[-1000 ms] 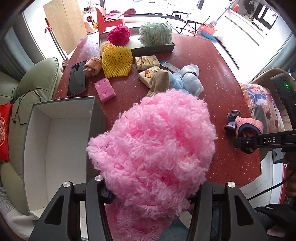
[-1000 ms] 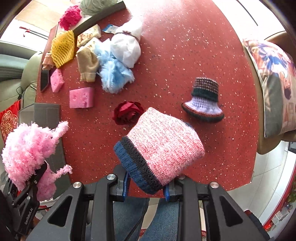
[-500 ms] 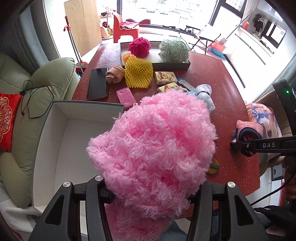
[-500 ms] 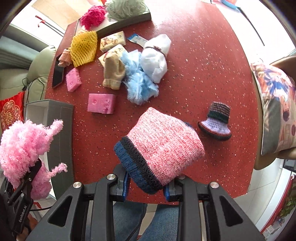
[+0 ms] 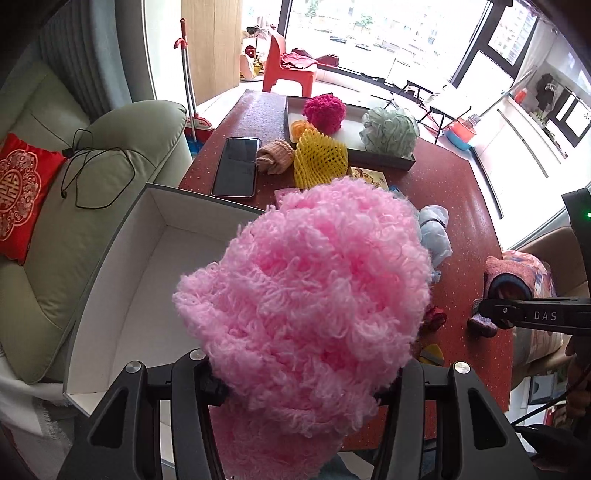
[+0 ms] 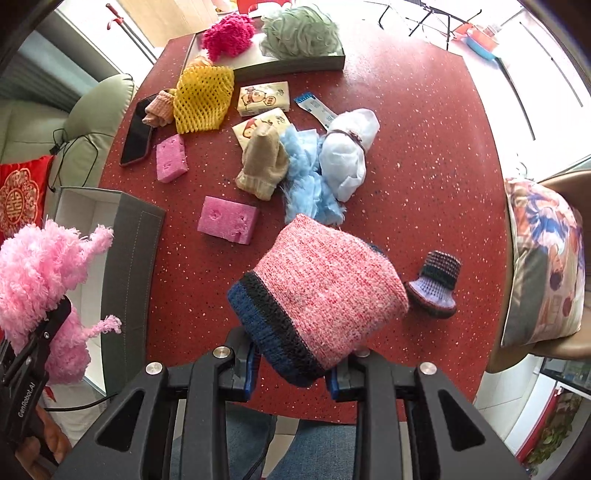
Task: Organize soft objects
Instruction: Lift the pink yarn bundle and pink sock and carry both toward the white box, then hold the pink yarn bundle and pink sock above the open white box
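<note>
Left hand-held gripper (image 5: pixel 299 384): jaws closed on a fluffy pink yarn hat (image 5: pixel 306 295), which fills the centre of the left wrist view and hides the fingertips. To the left of it in that frame, an open grey box with white interior (image 5: pixel 122 288), sitting at the bench edge beside a green sofa (image 5: pixel 92 177). Right hand-held gripper (image 6: pixel 291 373): jaws clamped on a pink knit hat with dark blue and black brim (image 6: pixel 317 295), brim end between the blue-padded fingers (image 6: pixel 249 373), body of the hat projecting toward frame centre, clear of the red speckled bench (image 6: pixel 424 147). In the right wrist view the fluffy hat appears at the left edge, level with the grey box wall. Loose items on the bench in that view: small purple and black knit hat (image 6: pixel 437 284) just right of the held hat; pink sponge block (image 6: pixel 227 219) left of centre; second pink sponge (image 6: pixel 170 158) further up left; beige sock (image 6: pixel 264 162), light blue fluffy piece (image 6: pixel 306 173) and white bundle (image 6: pixel 349 151) touching one another in a cluster at centre; yellow foam net (image 6: pixel 203 99) and black phone (image 6: pixel 136 134) upper left. At the top of the frame, a shallow tray (image 6: pixel 295 64) holds a magenta pom-pom (image 6: pixel 229 35) and a green mesh puff (image 6: pixel 299 31).
</note>
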{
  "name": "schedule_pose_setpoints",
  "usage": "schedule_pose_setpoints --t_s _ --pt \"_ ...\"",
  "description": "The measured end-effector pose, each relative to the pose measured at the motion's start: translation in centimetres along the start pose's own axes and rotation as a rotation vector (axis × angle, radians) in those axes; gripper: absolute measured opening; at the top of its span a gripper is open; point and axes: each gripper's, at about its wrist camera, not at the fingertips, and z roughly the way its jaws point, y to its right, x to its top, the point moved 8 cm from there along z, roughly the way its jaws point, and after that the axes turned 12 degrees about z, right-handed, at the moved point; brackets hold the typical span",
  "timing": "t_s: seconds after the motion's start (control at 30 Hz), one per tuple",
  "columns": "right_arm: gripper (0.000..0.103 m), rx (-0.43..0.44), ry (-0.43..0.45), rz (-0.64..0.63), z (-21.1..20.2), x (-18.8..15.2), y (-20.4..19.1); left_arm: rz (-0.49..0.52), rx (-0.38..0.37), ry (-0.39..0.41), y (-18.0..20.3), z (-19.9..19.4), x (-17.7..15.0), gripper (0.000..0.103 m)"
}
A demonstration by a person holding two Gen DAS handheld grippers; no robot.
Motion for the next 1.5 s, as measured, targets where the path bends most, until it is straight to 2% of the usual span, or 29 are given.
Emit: schedule_pose_setpoints --t_s 0.5,0.8,1.03,1.23,1.37,1.5 --pt "0.031 -0.033 0.022 -0.126 -0.7 0.5 -3.5 -0.101 0.027 0.01 -3.3 -0.3 -0.7 0.053" --pt "0.031 -0.028 0.05 -0.246 -1.0 0.6 -7.4 -0.196 0.069 0.005 -6.2 -1.2 -2.2 0.053" --pt "0.031 0.045 0.042 -0.37 -0.7 -0.5 -13.2 -0.303 0.116 -0.014 -9.3 -2.8 -4.9 0.053" --pt "0.031 0.142 0.012 -0.478 -0.2 -2.4 -19.5 -0.389 0.192 -0.051 -12.7 -3.9 -7.7 0.053" --pt "0.031 0.194 -0.005 -0.548 0.2 -3.9 -23.7 -0.42 0.23 -0.086 -14.5 -3.3 -8.7 0.053" --pt "0.03 0.216 -0.019 -0.583 0.9 -4.8 -26.1 -0.433 0.241 -0.112 -14.9 -2.1 -9.0 0.053"
